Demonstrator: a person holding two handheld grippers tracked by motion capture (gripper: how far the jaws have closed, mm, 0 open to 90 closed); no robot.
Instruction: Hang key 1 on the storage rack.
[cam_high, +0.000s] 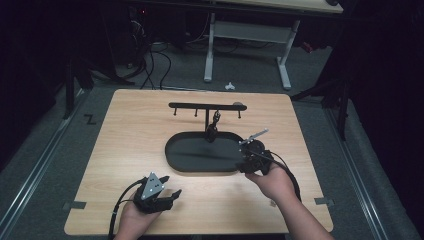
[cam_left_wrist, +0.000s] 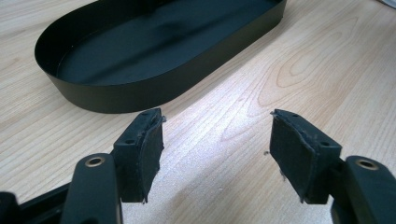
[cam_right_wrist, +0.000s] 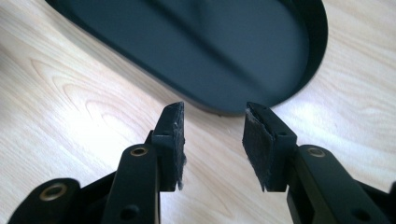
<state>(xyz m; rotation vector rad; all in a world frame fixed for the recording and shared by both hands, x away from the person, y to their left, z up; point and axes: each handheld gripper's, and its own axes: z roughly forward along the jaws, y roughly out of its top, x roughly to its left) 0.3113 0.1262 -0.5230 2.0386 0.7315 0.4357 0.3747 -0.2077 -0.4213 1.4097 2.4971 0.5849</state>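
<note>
My right gripper (cam_right_wrist: 212, 140) has its 2 jaws apart with nothing between them, and its pads (cam_right_wrist: 173, 140) sit just short of the near rim of the black oval tray (cam_right_wrist: 224, 51). My left gripper (cam_left_wrist: 212, 154) is also spread wide and empty, hovering over bare wood, with the tray a little farther ahead of it.

From the high view, the tray lies near the middle of the wooden table (cam_high: 125, 150), my right gripper at its right end and my left gripper near the front edge, apart from it.

I judge the tray to be thin, stiff sheet metal: light, smooth and likely slippery, with a low upright wall. That wall is the only place to pinch, 1 pad inside and 1 outside; a 1-sided grip would probably let it tilt.

A black T-shaped stand (cam_high: 206, 106) with small hooks rises from the tray's far side, a dark item (cam_high: 214, 125) dangling from it. If stand and tray are joined, it will be top-heavy; I cannot tell.
</note>
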